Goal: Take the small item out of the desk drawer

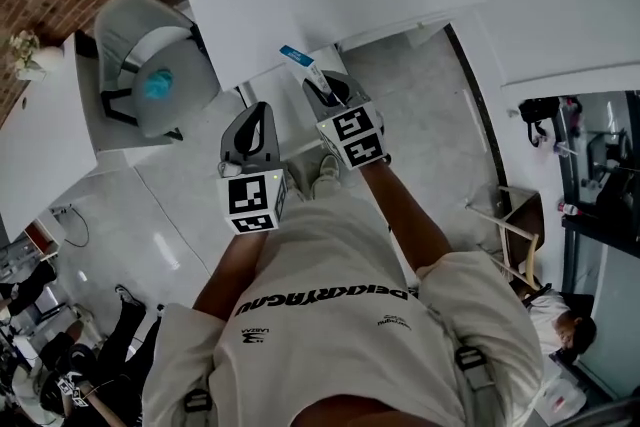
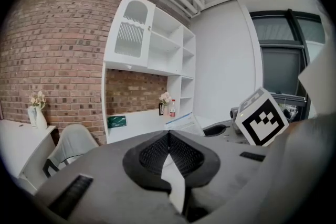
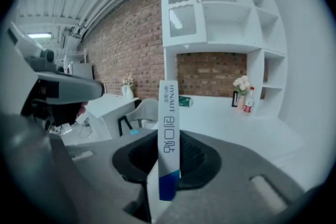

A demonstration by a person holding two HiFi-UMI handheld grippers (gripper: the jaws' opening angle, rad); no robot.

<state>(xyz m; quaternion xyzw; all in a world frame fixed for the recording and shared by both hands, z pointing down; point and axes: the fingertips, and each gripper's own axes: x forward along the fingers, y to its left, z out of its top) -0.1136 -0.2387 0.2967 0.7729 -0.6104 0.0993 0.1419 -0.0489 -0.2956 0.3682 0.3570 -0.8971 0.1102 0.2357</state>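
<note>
Both arms out in front of torso, elbows bent, forearms side by side. L gripper [image 1: 258, 110] sits nearer the body, L cube [image 1: 252, 203] facing the head cam; jaws together, nothing betw. them. R gripper [image 1: 322, 87] is just beside it and a bit further out, R cube [image 1: 353, 135] tilted. R jaws are clamped on a slim box [image 3: 169, 128] near its lower end; the box sticks up past the pads. Both grippers point fwd & slightly down. L forearm [image 1: 232, 267] and R forearm [image 1: 408, 220] are bare; hands hidden behind the cubes.

White desk [image 3: 220, 113]: green box [image 3: 186, 102], bottle [image 3: 248, 100], flowers [image 3: 241, 85] at back.
</note>
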